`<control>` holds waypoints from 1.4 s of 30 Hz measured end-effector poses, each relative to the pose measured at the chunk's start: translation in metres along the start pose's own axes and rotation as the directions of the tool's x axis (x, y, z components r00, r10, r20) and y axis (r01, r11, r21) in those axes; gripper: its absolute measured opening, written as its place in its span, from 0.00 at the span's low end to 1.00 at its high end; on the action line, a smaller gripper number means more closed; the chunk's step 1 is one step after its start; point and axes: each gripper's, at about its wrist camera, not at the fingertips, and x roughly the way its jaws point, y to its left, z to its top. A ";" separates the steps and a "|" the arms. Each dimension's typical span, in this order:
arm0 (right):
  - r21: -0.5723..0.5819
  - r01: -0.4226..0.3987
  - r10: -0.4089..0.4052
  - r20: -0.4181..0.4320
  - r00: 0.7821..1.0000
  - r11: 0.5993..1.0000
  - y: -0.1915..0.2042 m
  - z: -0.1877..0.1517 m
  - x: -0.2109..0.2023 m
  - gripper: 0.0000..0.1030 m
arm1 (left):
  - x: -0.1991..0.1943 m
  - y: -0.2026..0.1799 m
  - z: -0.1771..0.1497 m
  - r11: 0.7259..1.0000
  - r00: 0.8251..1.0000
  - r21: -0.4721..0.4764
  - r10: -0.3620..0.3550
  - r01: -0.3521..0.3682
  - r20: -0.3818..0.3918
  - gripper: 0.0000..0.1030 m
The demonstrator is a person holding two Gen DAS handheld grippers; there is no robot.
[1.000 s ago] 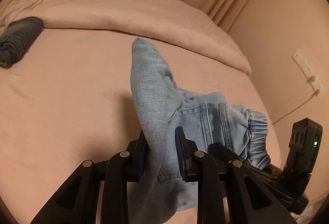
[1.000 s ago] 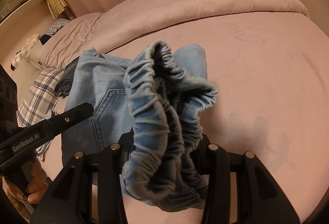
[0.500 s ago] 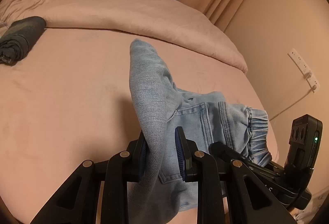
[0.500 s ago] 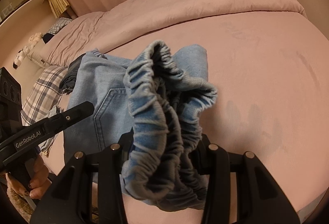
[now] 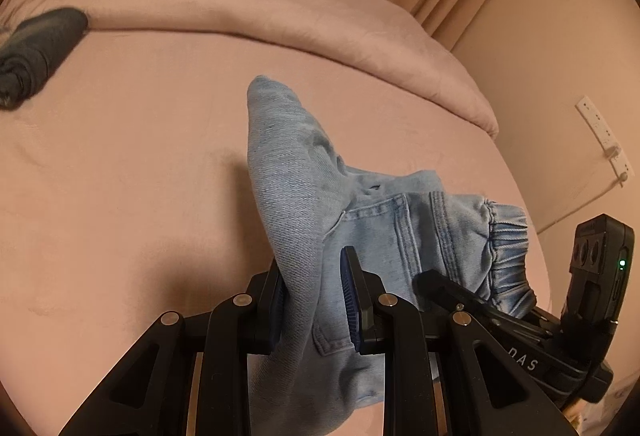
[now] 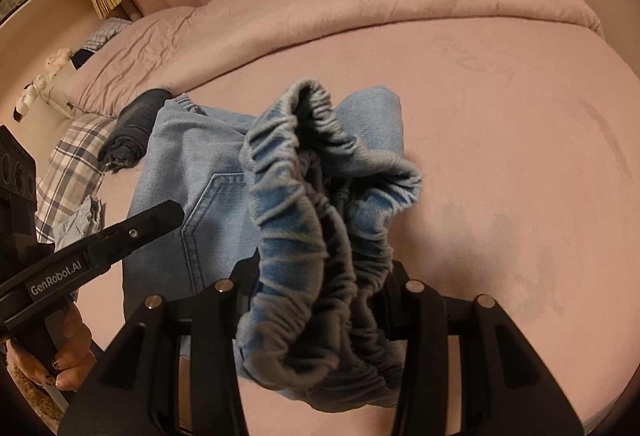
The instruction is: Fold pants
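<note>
Left wrist view showed the soft light-blue denim pants [image 5: 304, 195] on the pink bed [image 5: 120, 195], floppy and light. Left gripper [image 5: 314, 300] pinched a fold; right gripper [image 6: 320, 300], at three o'clock, held the stretchy waistband [image 6: 288, 195].

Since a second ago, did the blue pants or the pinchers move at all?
Hardly at all. The left gripper is still clamped on a fold of the light blue pants, and the right gripper still pinches the bunched elastic waistband. Both sank only slightly toward the pink bed. Nothing was let go or newly grabbed.
</note>
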 end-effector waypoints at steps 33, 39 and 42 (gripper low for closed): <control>0.087 0.149 -0.140 -0.102 0.985 0.985 -0.028 -0.021 0.064 0.71 | 0.048 0.049 -0.045 0.981 0.984 -0.120 0.137 -0.151 -0.118 0.48; 0.061 0.169 -0.164 -0.091 0.982 0.984 -0.028 -0.028 0.060 0.80 | 0.025 0.045 -0.074 0.976 0.973 -0.086 0.190 -0.202 -0.127 0.63; 0.037 0.182 -0.178 -0.100 0.979 0.983 -0.027 -0.028 0.060 0.81 | 0.019 0.047 -0.081 0.976 0.975 -0.097 0.179 -0.193 -0.131 0.63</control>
